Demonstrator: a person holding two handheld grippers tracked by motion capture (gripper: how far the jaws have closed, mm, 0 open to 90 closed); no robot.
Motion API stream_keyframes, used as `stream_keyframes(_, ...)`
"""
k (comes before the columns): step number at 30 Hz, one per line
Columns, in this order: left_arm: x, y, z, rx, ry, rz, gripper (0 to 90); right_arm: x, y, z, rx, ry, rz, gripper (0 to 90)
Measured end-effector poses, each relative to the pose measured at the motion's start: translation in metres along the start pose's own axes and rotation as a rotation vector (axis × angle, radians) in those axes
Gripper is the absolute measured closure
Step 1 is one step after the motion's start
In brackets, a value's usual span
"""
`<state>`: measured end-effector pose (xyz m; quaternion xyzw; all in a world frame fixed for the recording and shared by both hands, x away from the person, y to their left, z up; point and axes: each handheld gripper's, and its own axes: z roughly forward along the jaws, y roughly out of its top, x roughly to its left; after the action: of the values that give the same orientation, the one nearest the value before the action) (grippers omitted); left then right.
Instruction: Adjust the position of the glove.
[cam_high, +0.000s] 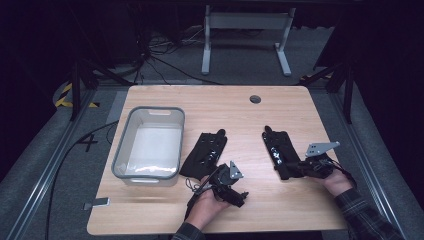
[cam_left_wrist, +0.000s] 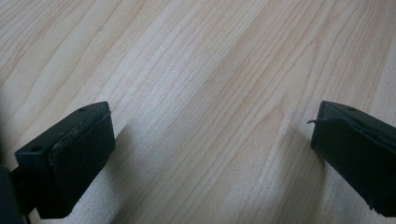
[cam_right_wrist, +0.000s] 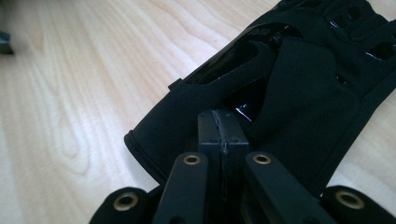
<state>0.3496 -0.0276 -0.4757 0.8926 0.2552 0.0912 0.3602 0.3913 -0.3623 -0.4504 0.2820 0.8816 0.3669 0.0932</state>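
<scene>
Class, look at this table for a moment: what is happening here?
A person works at a wooden table with a tool in each hand. The right tool is shut, its jaws together at the cuff of a black glove. The left tool is open over bare wood. A second black glove lies beside a grey bin.

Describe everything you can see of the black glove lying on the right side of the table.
The right-hand glove is black, soft fabric with glossy black patches and small cut-outs on its back. It lies flat on the wooden table, cuff toward the person, fingers pointing away, apart from the other glove. The right gripper, jaws together, rests at its cuff end; whether fabric is pinched cannot be told.
</scene>
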Motion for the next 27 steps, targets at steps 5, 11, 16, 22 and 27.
stream_keyframes(5, 0.000, 0.000, 0.000, 0.000, 0.000, 0.000, 0.1, 0.011, -0.005, -0.005, 0.013, 0.018, -0.008, 90.0)
stream_keyframes(11, 0.000, 0.000, 0.000, 0.001, -0.001, -0.001, 0.1, 0.022, -0.011, -0.011, 0.022, 0.039, -0.018, 90.0)
stream_keyframes(16, 0.000, 0.000, 0.000, 0.000, -0.001, -0.002, 0.1, 0.034, -0.017, -0.017, 0.031, 0.060, -0.030, 90.0)
stream_keyframes(22, 0.000, 0.000, 0.000, 0.000, -0.001, -0.002, 0.1, 0.052, -0.025, -0.025, 0.043, 0.088, -0.047, 90.0)
stream_keyframes(27, 0.000, 0.000, 0.000, 0.001, -0.001, -0.001, 0.1, 0.059, -0.029, -0.028, 0.042, 0.102, -0.052, 90.0)
